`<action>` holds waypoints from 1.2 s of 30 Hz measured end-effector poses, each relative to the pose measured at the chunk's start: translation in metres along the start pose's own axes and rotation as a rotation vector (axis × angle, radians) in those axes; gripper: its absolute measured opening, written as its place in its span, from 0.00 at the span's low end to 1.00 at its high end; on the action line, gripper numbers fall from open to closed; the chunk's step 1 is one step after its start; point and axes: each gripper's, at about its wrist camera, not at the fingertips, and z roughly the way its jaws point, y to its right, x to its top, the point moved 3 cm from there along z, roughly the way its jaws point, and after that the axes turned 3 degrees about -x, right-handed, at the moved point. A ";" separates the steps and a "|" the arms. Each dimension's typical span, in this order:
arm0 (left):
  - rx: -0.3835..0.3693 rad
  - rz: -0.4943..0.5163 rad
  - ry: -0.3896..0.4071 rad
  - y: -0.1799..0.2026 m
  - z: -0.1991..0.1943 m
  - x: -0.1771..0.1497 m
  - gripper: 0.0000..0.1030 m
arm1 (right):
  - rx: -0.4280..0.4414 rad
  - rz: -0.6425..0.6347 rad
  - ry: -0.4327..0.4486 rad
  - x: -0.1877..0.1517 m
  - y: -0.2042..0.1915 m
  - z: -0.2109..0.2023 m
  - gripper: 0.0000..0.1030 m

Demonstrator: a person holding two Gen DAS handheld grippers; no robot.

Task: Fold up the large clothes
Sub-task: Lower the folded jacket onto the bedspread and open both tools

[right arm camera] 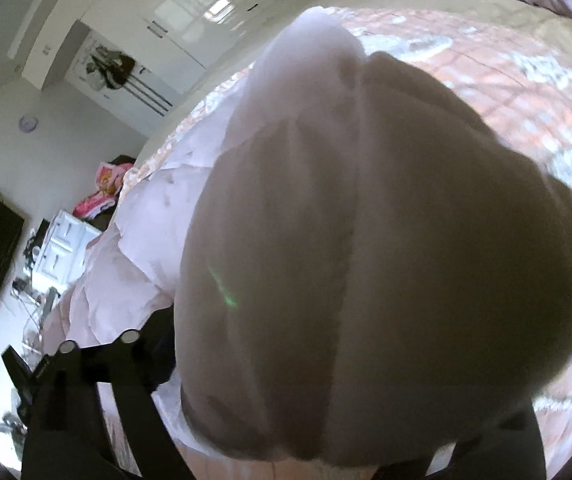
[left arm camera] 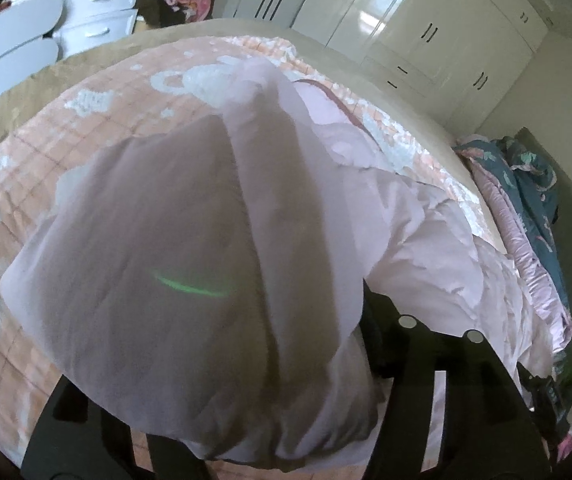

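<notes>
Pink quilt (left arm camera: 86, 128) bare leftward; pale garment (left arm camera: 174, 240) drapes left tool (left arm camera: 270, 420).

In the left wrist view the pale pink garment (left arm camera: 190, 248) hangs close to the lens, blurred, and hides the fingertips of the left hand-held gripper (left arm camera: 270, 432); whether the cloth is pinched there cannot be told. The right wrist view is the same: the garment (right arm camera: 385, 240) fills the middle, soft and out of focus, covering the right hand-held gripper (right arm camera: 286, 440) tips, and one finger is almost wholly hidden. The quilt (left arm camera: 66, 140) under the cloth is mostly covered. The teal bedding (left arm camera: 525, 184) is cut by the lens rim.
</notes>
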 end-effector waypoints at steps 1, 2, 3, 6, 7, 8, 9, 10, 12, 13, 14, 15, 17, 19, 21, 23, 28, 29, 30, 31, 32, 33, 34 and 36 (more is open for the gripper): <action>-0.004 -0.004 -0.001 -0.001 0.000 -0.001 0.54 | -0.003 0.005 0.001 -0.002 0.003 -0.001 0.88; -0.009 -0.011 -0.003 -0.004 0.000 -0.002 0.54 | -0.008 0.007 0.003 -0.005 0.004 -0.003 0.89; -0.013 -0.017 -0.004 -0.006 0.001 -0.003 0.56 | -0.016 0.009 0.003 -0.007 0.004 -0.006 0.91; -0.025 -0.028 -0.006 -0.010 0.001 -0.006 0.58 | -0.030 0.016 0.005 -0.012 0.006 -0.013 0.94; -0.030 -0.034 -0.007 -0.012 0.001 -0.006 0.60 | -0.035 0.017 0.006 -0.013 0.007 -0.015 0.95; -0.036 -0.042 -0.010 -0.014 0.001 -0.007 0.60 | -0.042 0.017 0.008 -0.014 0.006 -0.017 0.95; -0.040 -0.047 -0.013 -0.016 0.001 -0.007 0.64 | -0.051 0.018 0.012 -0.016 0.006 -0.021 0.95; -0.041 -0.052 -0.017 -0.018 0.001 -0.008 0.68 | -0.056 0.018 0.014 -0.017 0.008 -0.024 0.95; -0.041 -0.051 -0.034 -0.020 0.000 -0.009 0.74 | -0.078 0.016 0.027 -0.020 0.009 -0.033 0.95; -0.045 -0.052 -0.047 -0.022 -0.002 -0.010 0.78 | -0.086 0.015 0.033 -0.022 0.017 -0.038 0.96; -0.047 -0.054 -0.053 -0.025 -0.003 -0.010 0.80 | -0.094 0.015 0.037 -0.024 0.017 -0.041 0.96; -0.052 -0.057 -0.057 -0.028 -0.008 -0.010 0.80 | -0.104 0.019 0.041 -0.026 0.017 -0.046 0.96; -0.059 -0.060 -0.059 -0.032 -0.015 -0.010 0.83 | -0.114 0.020 0.050 -0.028 0.018 -0.054 0.96; -0.040 -0.056 -0.052 -0.037 -0.027 -0.011 0.90 | -0.135 0.005 0.067 -0.030 0.018 -0.064 0.96; -0.045 -0.051 -0.044 -0.041 -0.039 -0.012 0.90 | -0.151 -0.009 0.090 -0.032 0.017 -0.075 0.96; -0.039 -0.040 -0.041 -0.043 -0.048 -0.014 0.91 | -0.161 -0.010 0.119 -0.032 0.020 -0.088 0.96; -0.019 -0.033 -0.011 -0.050 -0.079 -0.016 0.91 | -0.155 -0.025 0.182 -0.037 0.021 -0.120 0.96; -0.022 -0.031 -0.004 -0.050 -0.086 -0.016 0.91 | -0.156 -0.032 0.192 -0.037 0.020 -0.125 0.96; -0.020 -0.030 -0.001 -0.050 -0.090 -0.016 0.91 | -0.160 -0.039 0.202 -0.038 0.019 -0.131 0.96; -0.024 -0.028 0.007 -0.050 -0.097 -0.016 0.91 | -0.161 -0.049 0.214 -0.039 0.018 -0.138 0.96; -0.028 -0.024 0.014 -0.048 -0.101 -0.015 0.91 | -0.160 -0.055 0.223 -0.040 0.017 -0.144 0.96; -0.031 -0.015 0.023 -0.046 -0.107 -0.015 0.91 | -0.158 -0.060 0.233 -0.040 0.014 -0.149 0.96; -0.031 -0.005 0.030 -0.043 -0.112 -0.015 0.91 | -0.153 -0.068 0.247 -0.041 0.012 -0.156 0.96; -0.032 0.015 0.051 -0.038 -0.123 -0.014 0.91 | -0.150 -0.091 0.273 -0.043 0.005 -0.170 0.96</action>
